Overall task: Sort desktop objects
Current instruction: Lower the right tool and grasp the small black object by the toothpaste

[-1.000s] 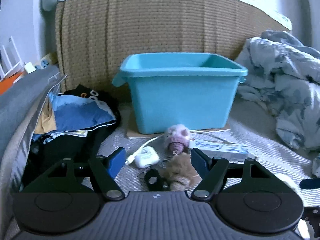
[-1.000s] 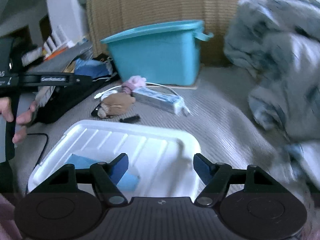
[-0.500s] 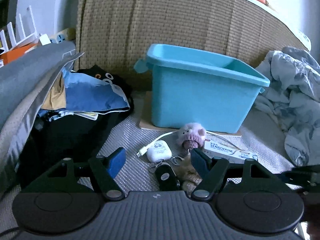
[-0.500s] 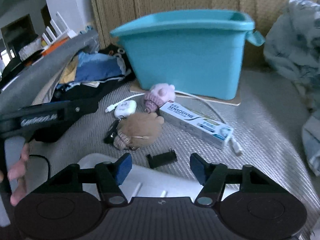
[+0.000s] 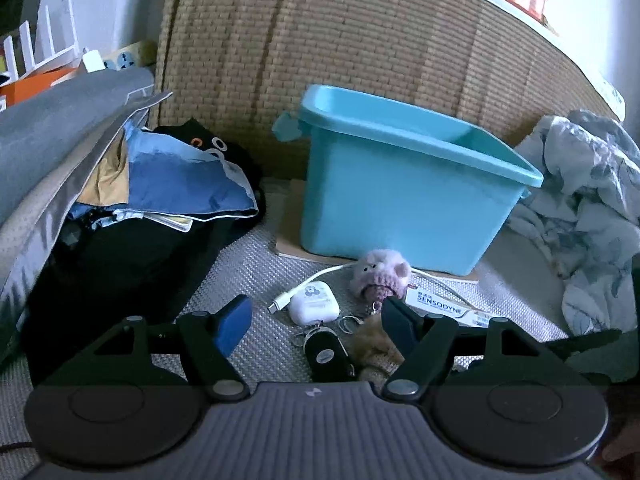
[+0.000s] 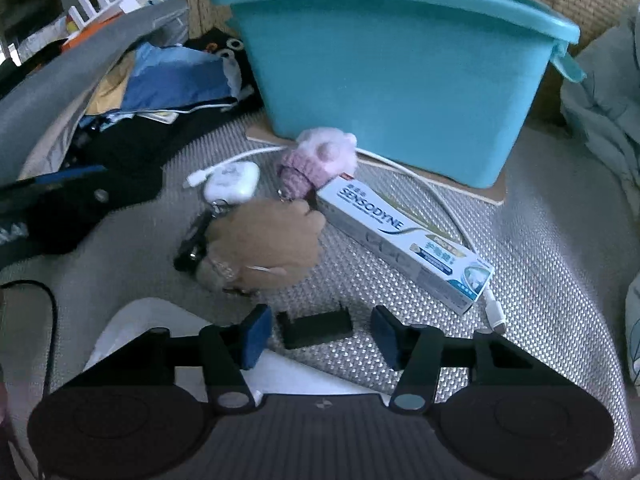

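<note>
A teal bin point(image 5: 404, 200) point(image 6: 392, 68) stands at the back on a woven mat. In front of it lie a pink pig plush point(image 5: 380, 276) point(image 6: 316, 160), a white earbud case point(image 5: 314, 304) point(image 6: 232, 180), a black key fob point(image 5: 324, 354), a brown plush point(image 6: 264, 240) point(image 5: 376, 346), a Sensodyne toothpaste box point(image 6: 404, 236) point(image 5: 444, 308) and a small black clip point(image 6: 318, 326). My left gripper point(image 5: 316, 320) is open, low over the key fob and earbud case. My right gripper point(image 6: 320, 334) is open with the black clip between its fingers. A white tray point(image 6: 132, 332) lies under it.
A pile of dark and blue clothes point(image 5: 160, 208) and a grey cushion point(image 5: 52, 144) lie at the left. A crumpled grey blanket point(image 5: 588, 208) lies at the right. A white cable point(image 6: 436, 200) runs past the toothpaste box. A woven headboard point(image 5: 360, 40) stands behind the bin.
My right gripper moved forward off the white tray toward the items, down to the black clip. My left gripper shifted left and closer to the key fob.
</note>
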{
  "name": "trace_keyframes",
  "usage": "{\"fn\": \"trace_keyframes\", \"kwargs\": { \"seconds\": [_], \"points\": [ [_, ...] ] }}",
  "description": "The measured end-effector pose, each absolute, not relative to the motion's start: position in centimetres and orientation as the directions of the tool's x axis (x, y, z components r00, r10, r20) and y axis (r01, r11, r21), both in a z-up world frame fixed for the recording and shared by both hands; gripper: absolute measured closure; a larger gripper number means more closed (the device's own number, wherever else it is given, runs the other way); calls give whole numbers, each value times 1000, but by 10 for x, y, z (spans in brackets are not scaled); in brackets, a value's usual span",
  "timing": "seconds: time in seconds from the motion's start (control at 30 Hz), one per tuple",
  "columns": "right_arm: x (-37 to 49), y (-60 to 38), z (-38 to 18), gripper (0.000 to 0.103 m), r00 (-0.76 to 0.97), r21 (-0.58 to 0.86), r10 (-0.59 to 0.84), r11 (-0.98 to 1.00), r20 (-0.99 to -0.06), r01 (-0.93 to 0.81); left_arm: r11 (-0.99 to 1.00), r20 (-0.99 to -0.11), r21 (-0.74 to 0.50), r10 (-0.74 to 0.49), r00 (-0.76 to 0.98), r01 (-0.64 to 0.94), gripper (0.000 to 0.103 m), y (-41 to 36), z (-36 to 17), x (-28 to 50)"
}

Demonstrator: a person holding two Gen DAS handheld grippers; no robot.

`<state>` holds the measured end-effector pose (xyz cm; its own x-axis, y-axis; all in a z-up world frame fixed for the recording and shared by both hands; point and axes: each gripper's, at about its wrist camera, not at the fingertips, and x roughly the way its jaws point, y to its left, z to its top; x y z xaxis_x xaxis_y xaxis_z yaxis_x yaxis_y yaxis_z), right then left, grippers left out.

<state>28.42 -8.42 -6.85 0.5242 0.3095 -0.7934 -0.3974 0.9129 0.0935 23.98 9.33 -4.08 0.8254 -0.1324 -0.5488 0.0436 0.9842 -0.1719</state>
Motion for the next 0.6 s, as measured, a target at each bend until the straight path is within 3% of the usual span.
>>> {"fn": "trace_keyframes", "kwargs": {
  "seconds": [0.33, 0.43, 0.6],
  "points": [
    [283, -78, -72, 47, 538, 48, 290, 907, -792, -418, 983, -555, -178, -129, 822, 34, 28, 94, -41, 241],
    [282, -75, -70, 58, 535, 34, 288, 901, -794, -433, 983, -563, -183, -126, 817, 25, 28, 95, -42, 242],
    [282, -75, -70, 58, 531, 31, 286, 899, -798, -436, 982, -556, -186, -126, 822, 24, 28, 95, -41, 241]
  ]
}}
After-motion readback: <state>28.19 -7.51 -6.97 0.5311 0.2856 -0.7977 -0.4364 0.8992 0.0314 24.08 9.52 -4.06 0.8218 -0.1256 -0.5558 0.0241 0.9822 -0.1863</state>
